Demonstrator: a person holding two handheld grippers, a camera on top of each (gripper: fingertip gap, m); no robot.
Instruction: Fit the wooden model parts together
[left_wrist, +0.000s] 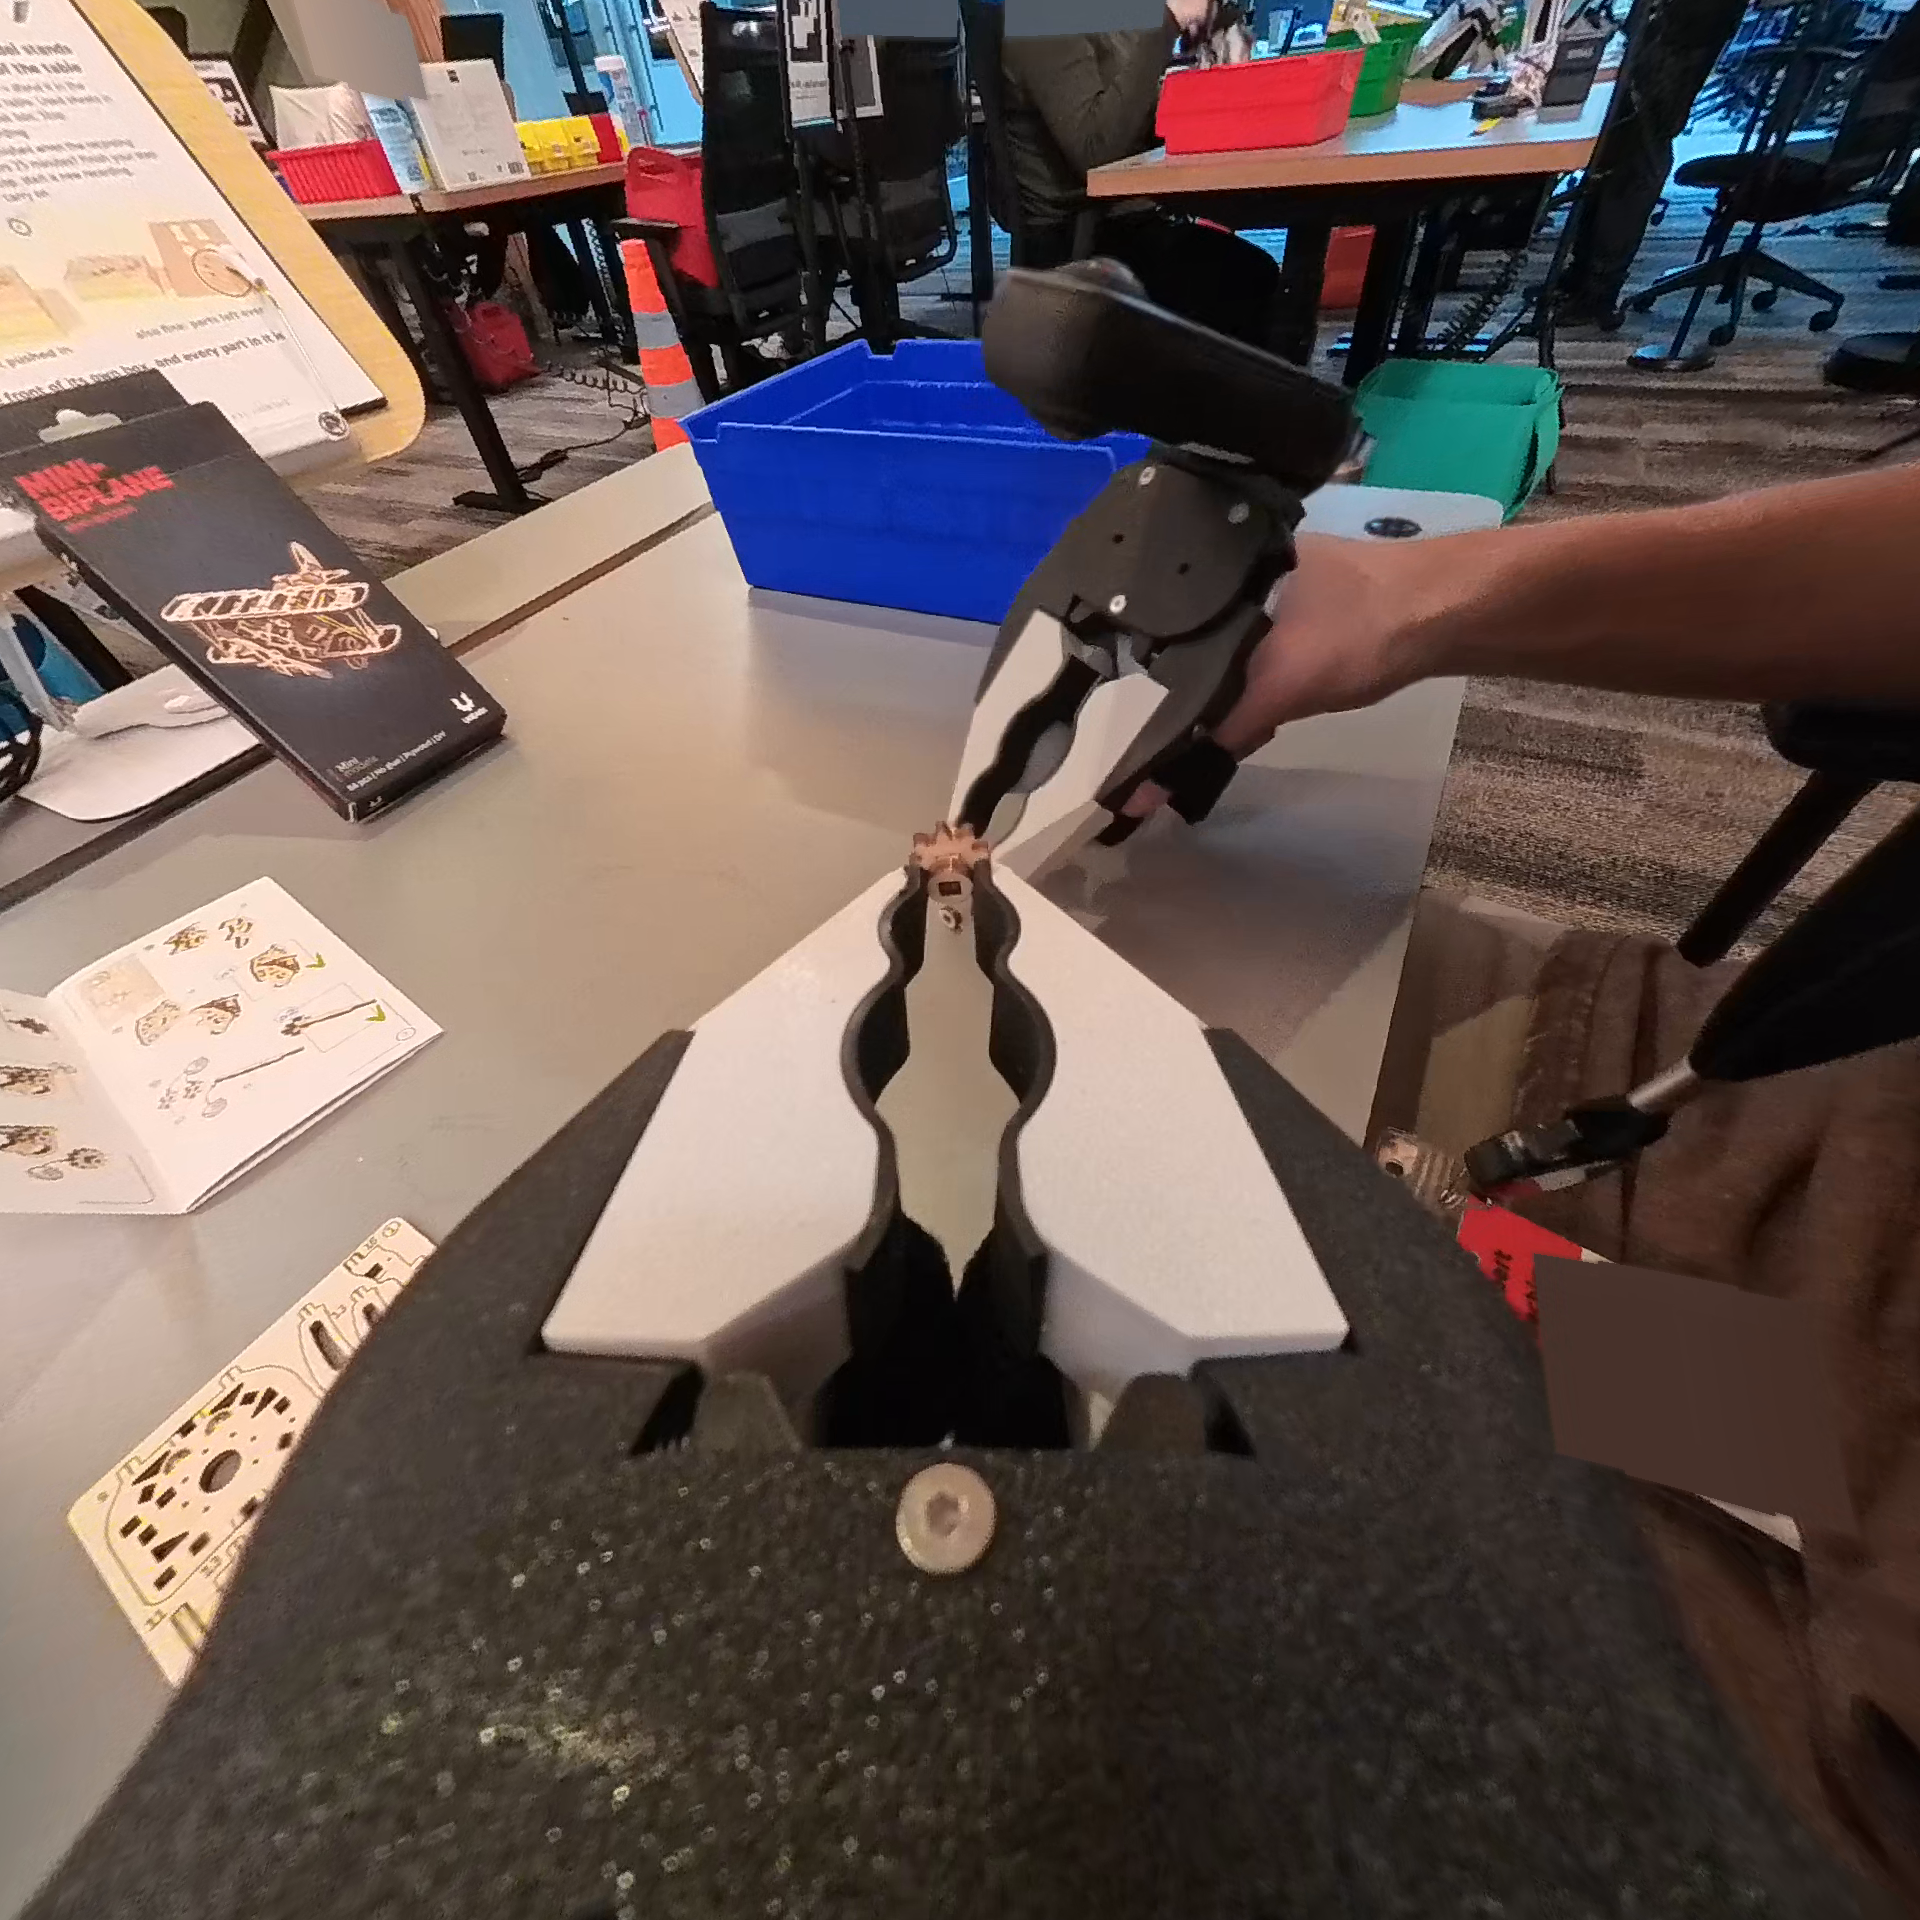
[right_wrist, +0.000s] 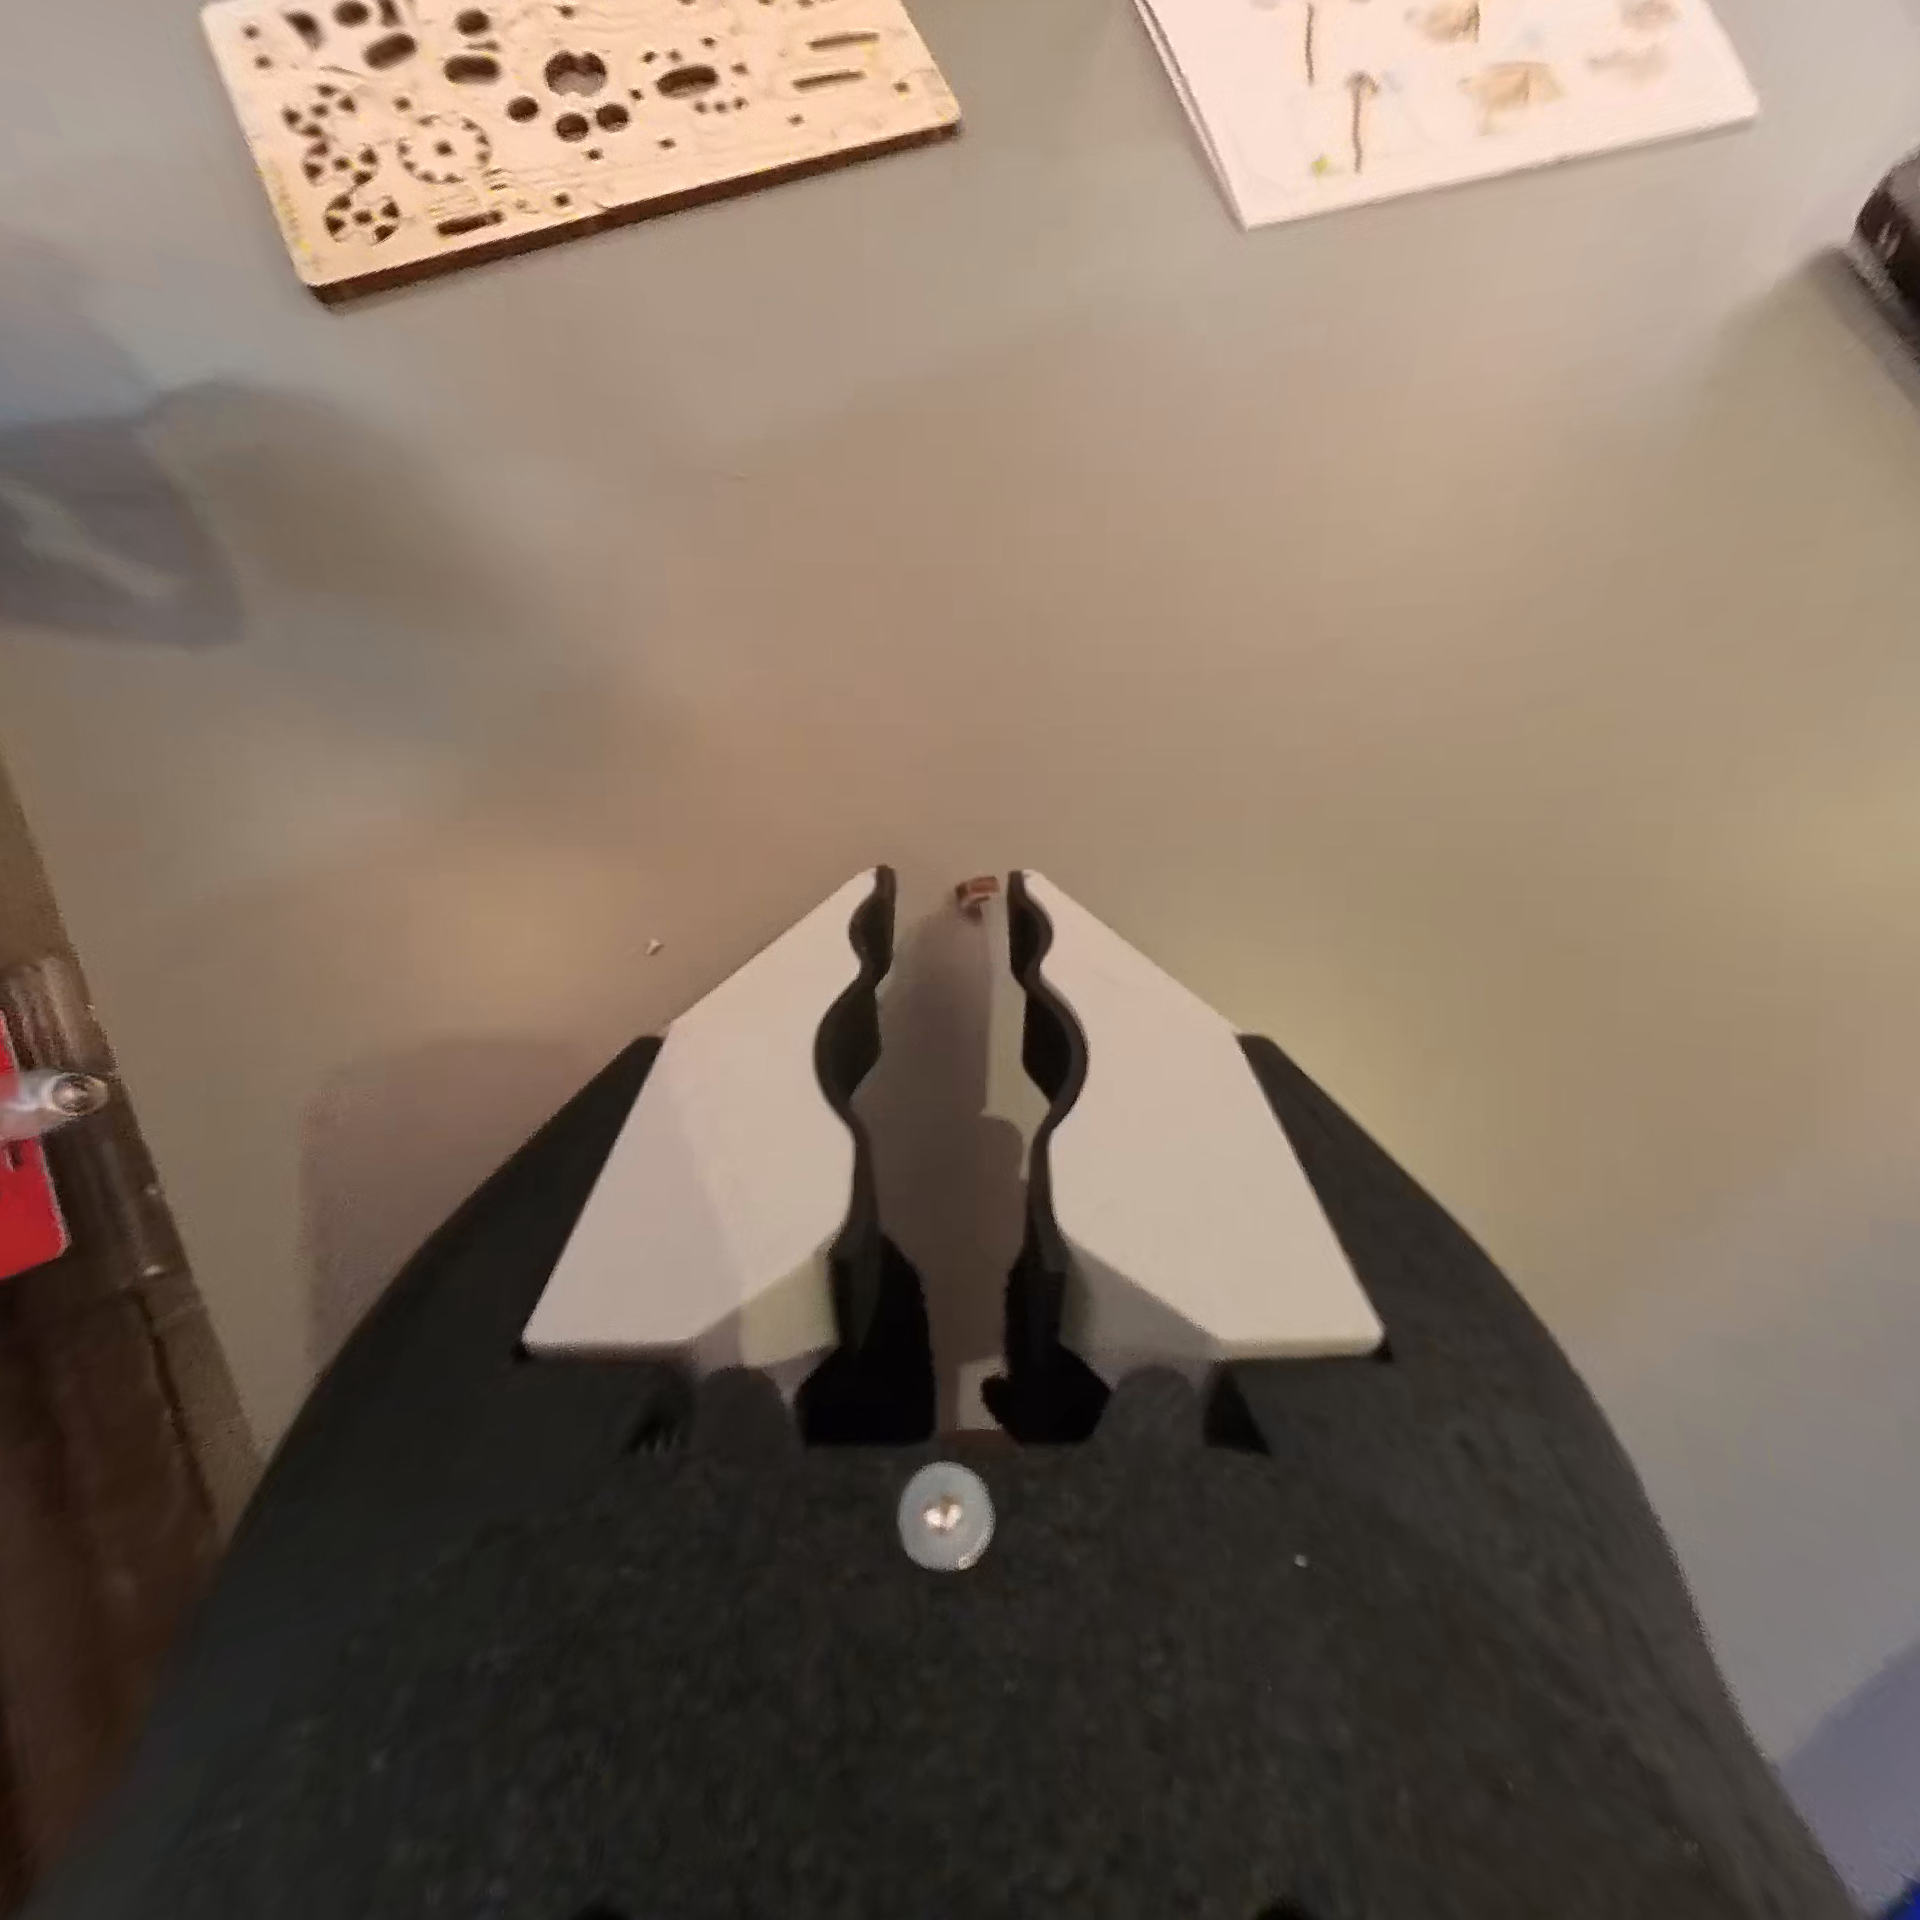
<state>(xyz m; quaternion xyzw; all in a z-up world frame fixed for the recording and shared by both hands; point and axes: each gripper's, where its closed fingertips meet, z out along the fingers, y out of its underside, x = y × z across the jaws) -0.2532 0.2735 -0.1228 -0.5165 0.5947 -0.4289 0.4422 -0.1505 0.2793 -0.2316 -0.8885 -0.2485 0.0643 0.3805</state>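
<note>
above the grey table (left_wrist: 644, 727), the left gripper (left_wrist: 951, 878) pinches a small wooden gear (left_wrist: 948, 847) at its tips while the right gripper (right_wrist: 948, 894), jaws narrowly parted beside a tiny wooden piece (right_wrist: 977, 889), hovers close; mating seems underway, needing fine alignment next.

A black model kit box (left_wrist: 281, 613) leaning at the table's left carries a title in red capitals, with small white print and a white logo along its lower edge. The white poster board (left_wrist: 135, 208) behind it holds lines of dark print. The open booklet (left_wrist: 208, 1039) seems to be mostly diagrams. A red tag (left_wrist: 1496, 1273) at the right bears black lettering. Any marks on the wooden parts sheet (right_wrist: 582, 135) are too blurred to tell.
</note>
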